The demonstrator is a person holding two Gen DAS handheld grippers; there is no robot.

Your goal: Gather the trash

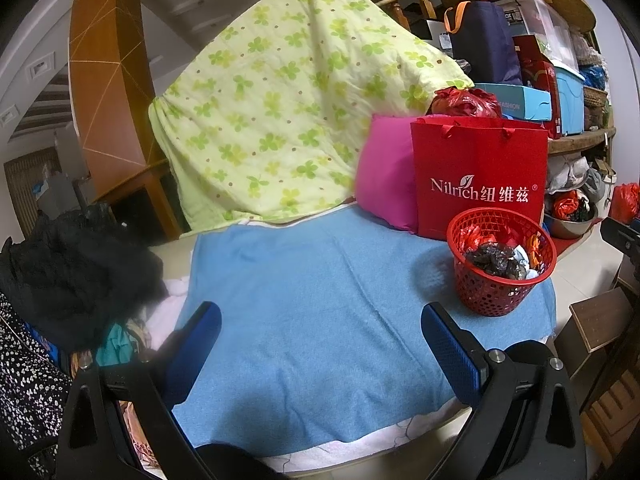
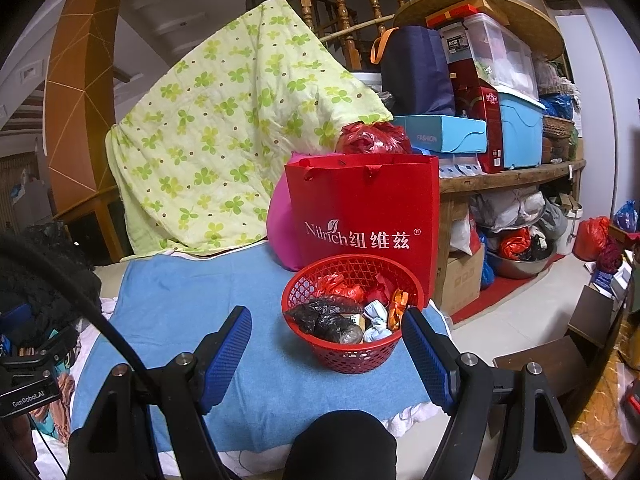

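A red mesh basket (image 2: 352, 354) stands on a blue towel (image 2: 192, 292), filled with crumpled trash: black plastic (image 2: 328, 318), red wrappers (image 2: 336, 284), a pale blue wad and an orange wrapper. My right gripper (image 2: 326, 322) hovers open just in front of the basket, its blue pads either side of the near rim and touching nothing. In the left wrist view the same basket (image 1: 496, 292) sits at the right on the towel (image 1: 312, 288). My left gripper (image 1: 320, 316) is open over bare towel, left of the basket, holding nothing.
Behind the basket stand a red paper bag (image 2: 360, 216), a pink cushion (image 2: 280, 224) and a green clover quilt (image 2: 212, 136). Black clothing (image 1: 72, 268) lies left of the towel. Shelves with boxes (image 2: 516, 128) fill the right, with a wooden stool (image 2: 532, 364) on the floor.
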